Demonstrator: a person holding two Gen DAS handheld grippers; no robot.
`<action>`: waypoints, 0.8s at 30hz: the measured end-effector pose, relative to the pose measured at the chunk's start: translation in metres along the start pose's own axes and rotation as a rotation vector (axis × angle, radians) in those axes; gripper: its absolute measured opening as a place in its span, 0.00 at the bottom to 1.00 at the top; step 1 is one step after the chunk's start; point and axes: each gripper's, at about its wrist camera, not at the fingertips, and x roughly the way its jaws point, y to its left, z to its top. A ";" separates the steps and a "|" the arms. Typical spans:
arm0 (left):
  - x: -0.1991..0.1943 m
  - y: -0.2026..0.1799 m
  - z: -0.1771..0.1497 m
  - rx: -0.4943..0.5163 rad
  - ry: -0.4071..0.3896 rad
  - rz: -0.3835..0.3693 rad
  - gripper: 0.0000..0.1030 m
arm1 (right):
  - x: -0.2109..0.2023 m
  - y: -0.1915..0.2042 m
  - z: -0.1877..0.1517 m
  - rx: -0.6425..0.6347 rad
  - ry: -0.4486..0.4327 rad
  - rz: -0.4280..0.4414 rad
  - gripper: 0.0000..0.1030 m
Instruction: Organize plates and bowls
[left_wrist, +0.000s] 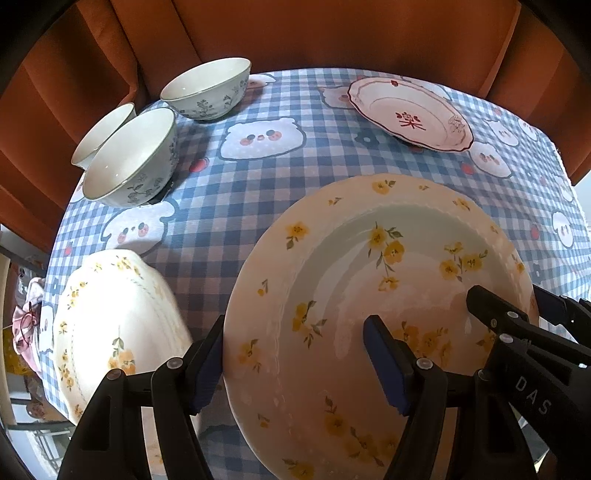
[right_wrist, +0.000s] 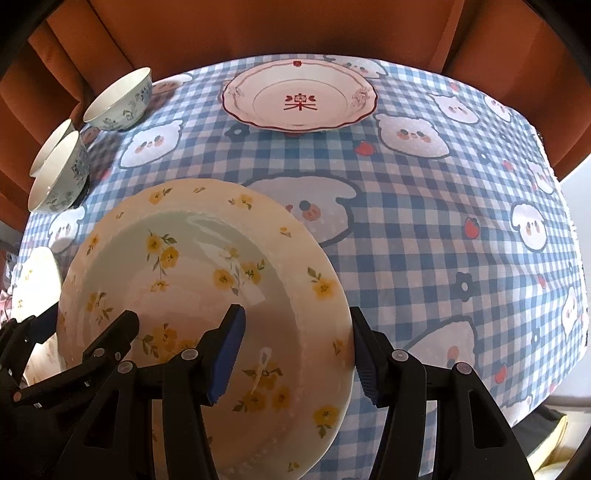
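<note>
Yellow-flowered plate (left_wrist: 369, 295) fills the lower centre of the left wrist view and the lower left of the right wrist view, raised and tilted over the checked tablecloth (left_wrist: 258, 192). Left gripper (left_wrist: 295, 365) straddles the plate's left rim, one pad outside the edge and one inside the well; right gripper (right_wrist: 295, 354) straddles the right rim likewise. Both look spread wide with a visible gap at the inner pads, so whether either is truly clamped cannot be told. A second yellow-flowered plate (left_wrist: 110, 325) lies at lower left of the left view. Three blue-patterned bowls (left_wrist: 133, 158) sit at upper left, two touching or nearly so, the third just beside. Red-trimmed plate (right_wrist: 299, 98) sits alone at top centre of the right view. Handling judgement: glazed ceramic, stiff, fairly heavy, slick under rubber pads, chips if dropped or knocked rim-to-rim. Best hold is across the raised rim at opposite sides, pads well onto the flat lip, plate kept level; set down gently onto its matching plate.
</note>
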 end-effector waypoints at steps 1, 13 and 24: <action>-0.002 0.003 0.000 -0.001 -0.003 -0.004 0.71 | -0.003 0.002 0.000 0.003 -0.003 -0.002 0.57; -0.022 0.058 -0.007 -0.006 -0.047 -0.023 0.70 | -0.027 0.053 -0.002 0.014 -0.044 -0.019 0.57; -0.029 0.120 -0.025 -0.021 -0.056 -0.029 0.70 | -0.037 0.114 -0.014 0.006 -0.058 -0.018 0.57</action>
